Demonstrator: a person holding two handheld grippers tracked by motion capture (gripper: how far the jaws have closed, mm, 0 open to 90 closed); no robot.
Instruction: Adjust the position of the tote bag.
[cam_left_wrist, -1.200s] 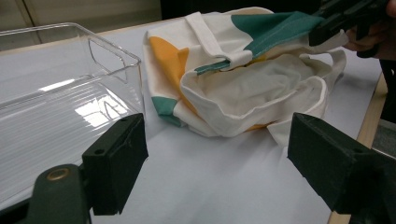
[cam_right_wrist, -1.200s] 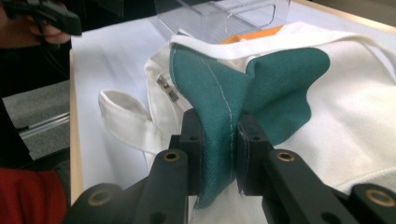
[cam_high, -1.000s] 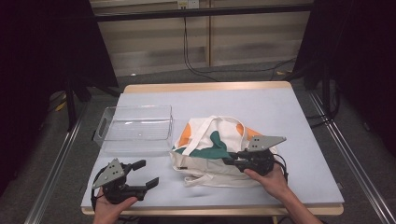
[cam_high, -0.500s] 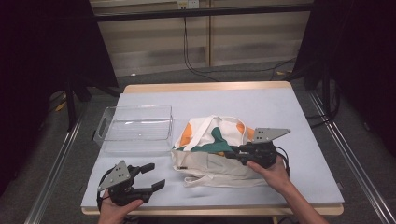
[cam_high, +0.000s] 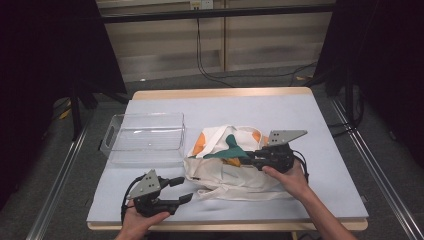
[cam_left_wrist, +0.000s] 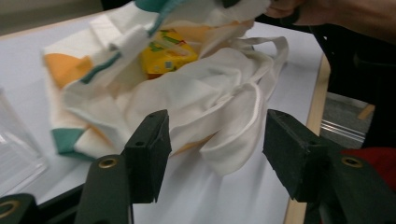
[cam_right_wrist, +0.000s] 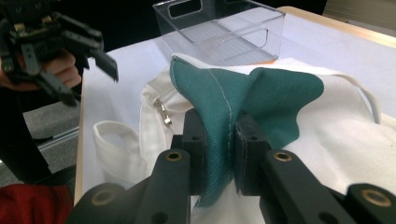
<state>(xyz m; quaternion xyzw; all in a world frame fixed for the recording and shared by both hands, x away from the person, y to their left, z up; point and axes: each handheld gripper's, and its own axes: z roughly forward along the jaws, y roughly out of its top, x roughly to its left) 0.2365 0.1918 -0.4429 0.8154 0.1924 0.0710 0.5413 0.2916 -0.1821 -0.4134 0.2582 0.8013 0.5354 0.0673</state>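
A white cloth tote bag (cam_high: 225, 172) with orange and green patches lies crumpled on the pale table. My right gripper (cam_high: 245, 159) is shut on the bag's green rim (cam_right_wrist: 219, 107) and holds it lifted, so the mouth gapes. A yellow packet (cam_left_wrist: 166, 56) lies inside the bag. My left gripper (cam_high: 182, 190) sits near the table's front left, pointing at the bag. Its jaws have just been closing but still stand apart. The bag's white handle loop (cam_left_wrist: 233, 140) hangs between them, with neither pad pressing on it.
A clear plastic bin (cam_high: 145, 137) stands left of the bag, behind my left gripper. The table's wooden front edge (cam_high: 225, 225) runs close under both hands. Dark stands and cables surround the table.
My left gripper has slid right toward the bag and its jaws have narrowed. My right gripper has drawn the green rim slightly up and to the right.
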